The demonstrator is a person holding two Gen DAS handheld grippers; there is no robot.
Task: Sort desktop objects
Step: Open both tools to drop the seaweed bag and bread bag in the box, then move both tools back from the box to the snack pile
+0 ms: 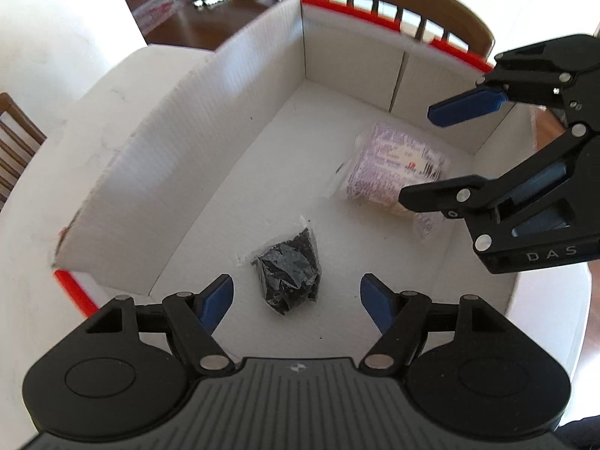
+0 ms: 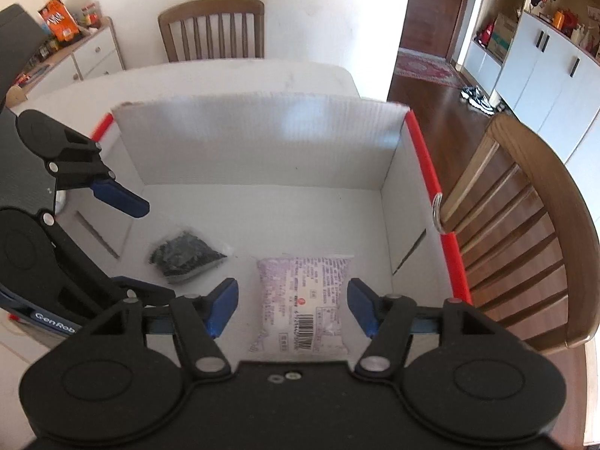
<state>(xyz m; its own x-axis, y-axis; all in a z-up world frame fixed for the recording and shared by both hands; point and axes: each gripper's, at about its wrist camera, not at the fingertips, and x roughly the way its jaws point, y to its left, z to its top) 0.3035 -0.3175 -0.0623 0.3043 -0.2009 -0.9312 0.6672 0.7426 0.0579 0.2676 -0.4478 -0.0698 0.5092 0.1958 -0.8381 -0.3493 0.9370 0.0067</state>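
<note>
A white corrugated box (image 1: pixel 168 168) with red edges stands on the table. On its floor lie a small clear bag of black bits (image 1: pixel 288 277) and a pale purple printed packet (image 1: pixel 393 161). My left gripper (image 1: pixel 296 300) hangs open just above the black bag, its blue pads apart from it. Over the packet, at the right of this view, is my right gripper (image 1: pixel 442 150), also open. In the right wrist view the right gripper (image 2: pixel 292 307) straddles the packet (image 2: pixel 303 292) without pressing on it. The black bag (image 2: pixel 183 258) lies to its left, under the left gripper (image 2: pixel 138 243).
The box (image 2: pixel 262 142) sits on a white table (image 2: pixel 225 78). Wooden chairs stand behind the table (image 2: pixel 213 30) and at its right side (image 2: pixel 525 225). A low cabinet (image 2: pixel 90 52) with snack bags stands at the far left. Dark wooden floor (image 2: pixel 431 90) lies beyond.
</note>
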